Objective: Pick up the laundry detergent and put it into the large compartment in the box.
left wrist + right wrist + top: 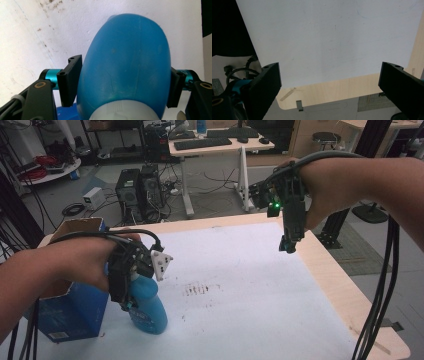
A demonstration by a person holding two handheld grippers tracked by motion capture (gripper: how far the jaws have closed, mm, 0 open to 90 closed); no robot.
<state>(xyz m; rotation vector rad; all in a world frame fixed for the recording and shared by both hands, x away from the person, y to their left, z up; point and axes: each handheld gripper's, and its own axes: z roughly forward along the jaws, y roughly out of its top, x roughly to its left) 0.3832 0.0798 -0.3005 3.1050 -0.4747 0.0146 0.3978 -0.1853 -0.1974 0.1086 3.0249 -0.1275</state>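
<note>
A blue plastic bottle [149,309] with a pale cap end stands on the white table cover at the front left. My left gripper [125,304] is shut on the blue bottle [125,67], one black jaw pressed to each side of its body. My right gripper [289,245] hangs high over the table's far right part, pointing down. Its jaws stand wide apart in the right gripper view [329,82], with nothing between them but the white cover below.
An open blue cardboard box [75,312] stands at the front left, just beside the bottle. The white cover [240,285] carries a dark smudge [200,289] near its middle. The wooden table edge [345,290] runs along the right. Desks, computers and cables lie beyond.
</note>
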